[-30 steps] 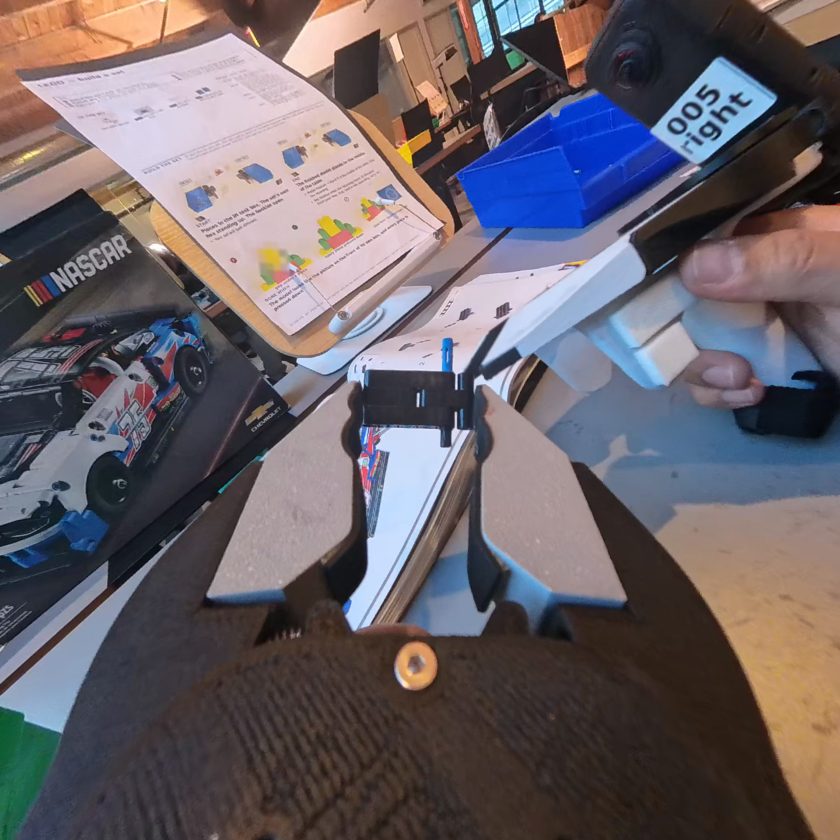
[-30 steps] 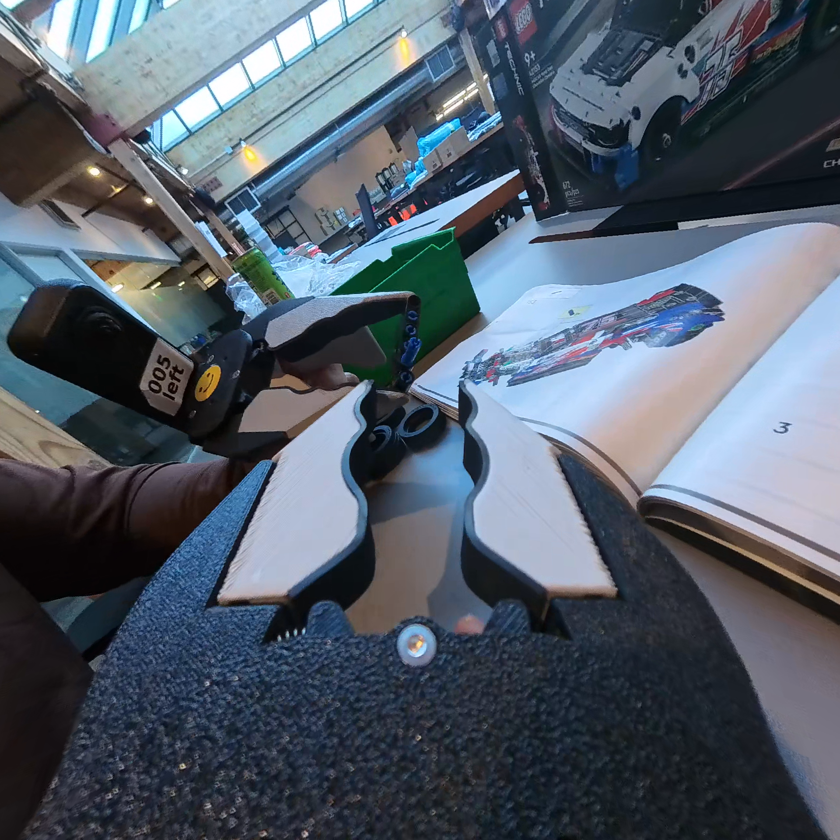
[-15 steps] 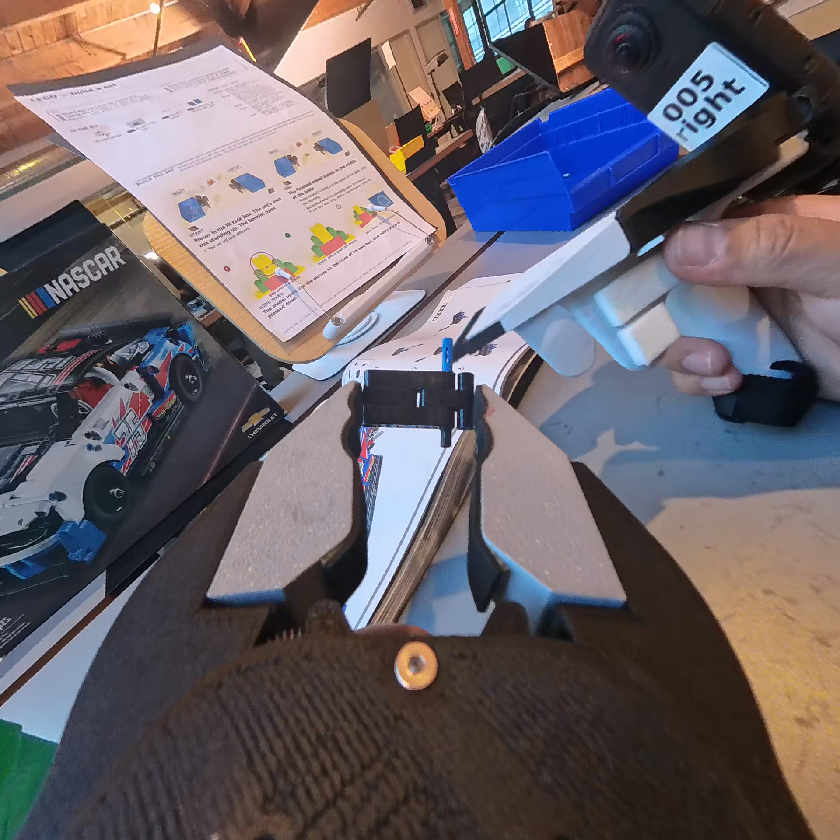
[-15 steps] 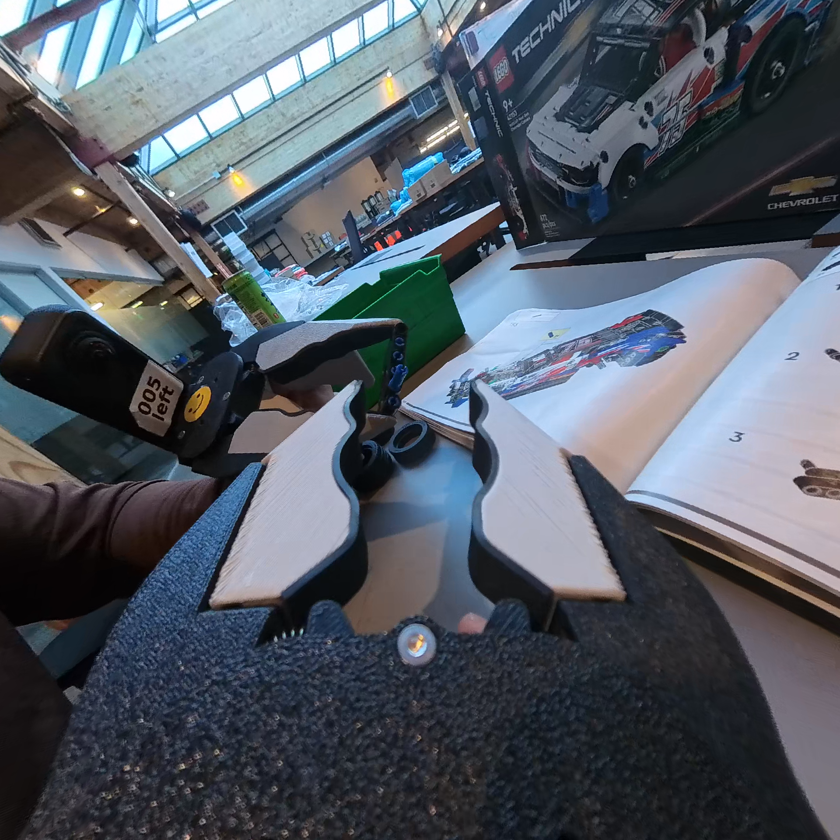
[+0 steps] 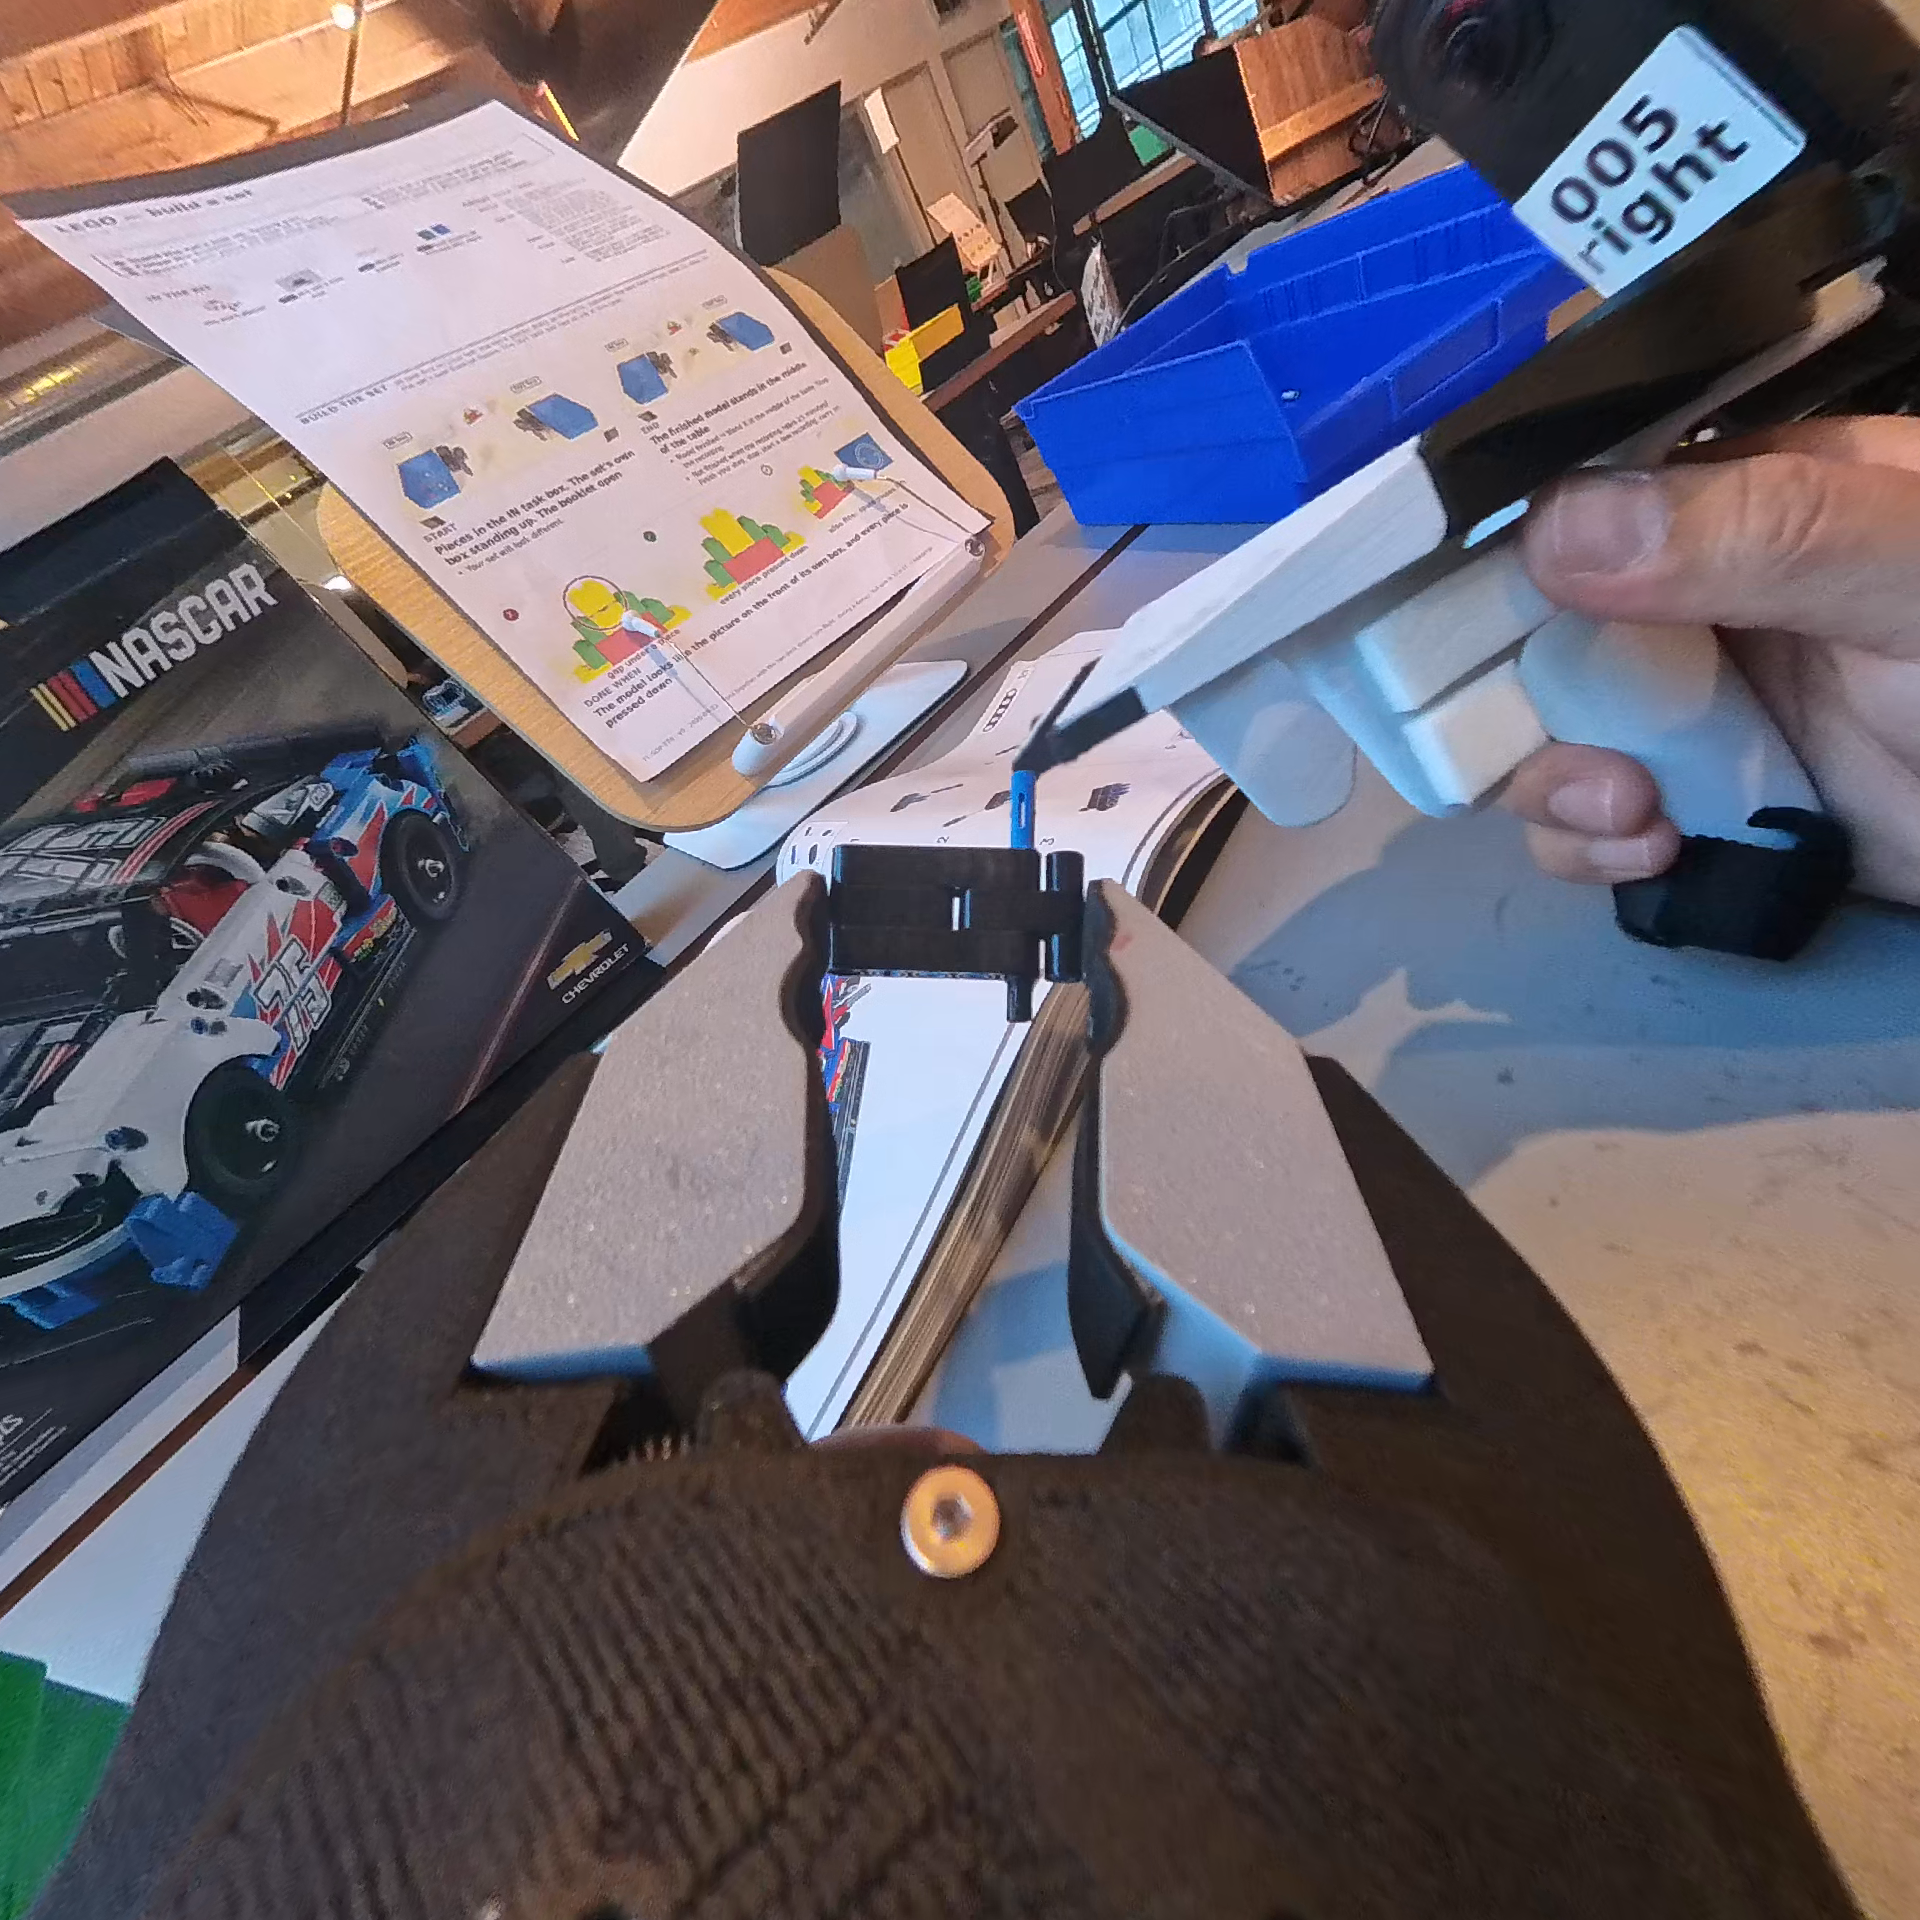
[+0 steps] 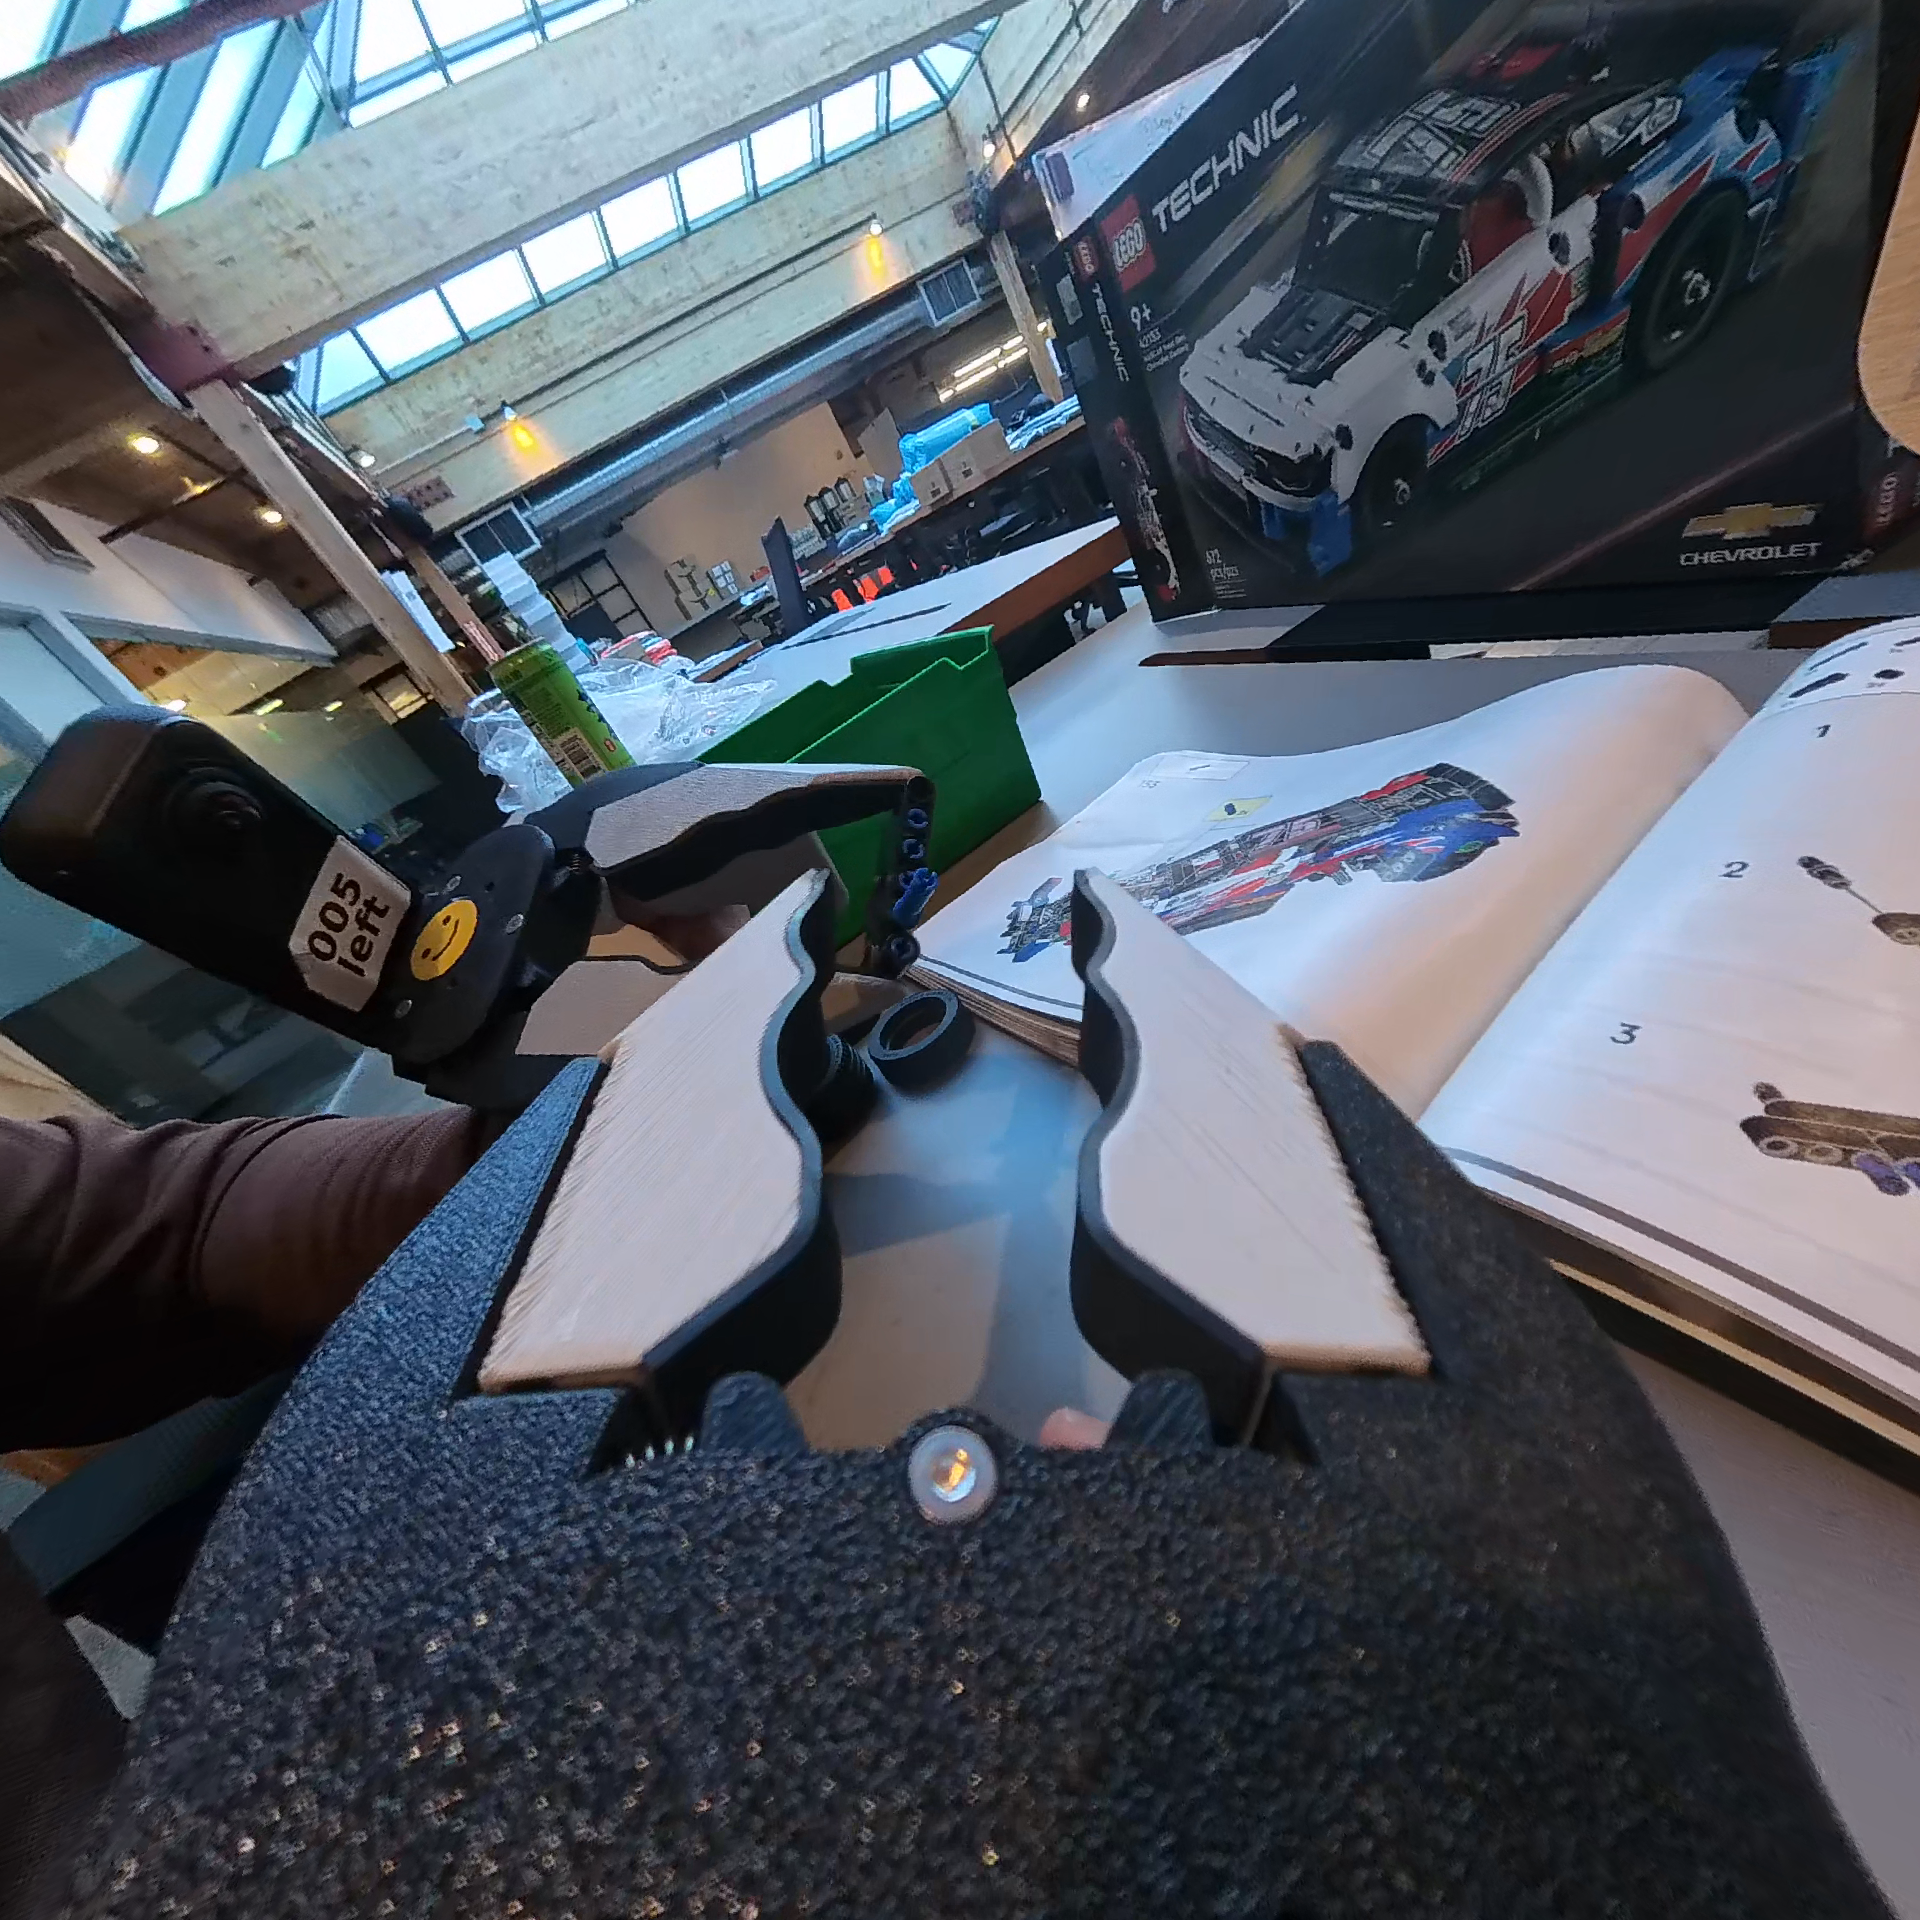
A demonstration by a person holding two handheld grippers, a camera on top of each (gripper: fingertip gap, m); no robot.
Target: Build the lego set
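Your left gripper stays clamped on the black beam assembly, above the open booklet. Your right gripper, jaws apart and empty, has lifted off the blue pin; the pin looks seated, so fetch the next piece.

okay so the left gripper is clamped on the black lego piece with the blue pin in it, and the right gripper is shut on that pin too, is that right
Not quite. The left gripper is clamped on the black lego piece, which carries the blue pin, but the right gripper is open, not shut on the pin. The right wrist view shows its jaws spread with nothing between them; the left wrist view shows one fingertip just by the pin's top.
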